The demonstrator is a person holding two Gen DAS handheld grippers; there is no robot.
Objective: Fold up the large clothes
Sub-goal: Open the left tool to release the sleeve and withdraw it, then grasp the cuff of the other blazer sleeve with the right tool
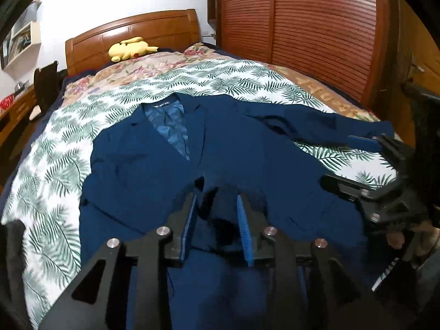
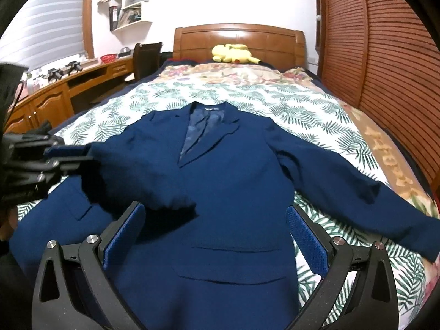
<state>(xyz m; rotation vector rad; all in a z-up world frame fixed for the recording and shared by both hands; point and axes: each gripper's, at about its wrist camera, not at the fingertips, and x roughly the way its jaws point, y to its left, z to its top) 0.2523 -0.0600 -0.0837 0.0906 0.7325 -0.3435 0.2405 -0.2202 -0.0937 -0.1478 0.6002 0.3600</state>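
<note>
A navy blazer lies face up on the bed, over a leaf-print sheet, its collar toward the wooden headboard and its hem toward the person holding the tools. The left gripper hangs low over the blazer's front, close above the lapels' meeting point; its blue-padded fingers stand a little apart, and dark cloth sits in the gap between them, though I cannot tell whether the pads press on it. From the right wrist view that same tool comes in from the left edge with one sleeve draped from its tip across the chest, the cuff end lying on the front panel. The right gripper hovers above the lower front, over the pocket flaps, with its jaws spread wide and nothing between them. The other sleeve stretches out flat to the right, well apart from both tools. A yellow plush toy rests by the headboard.
</note>
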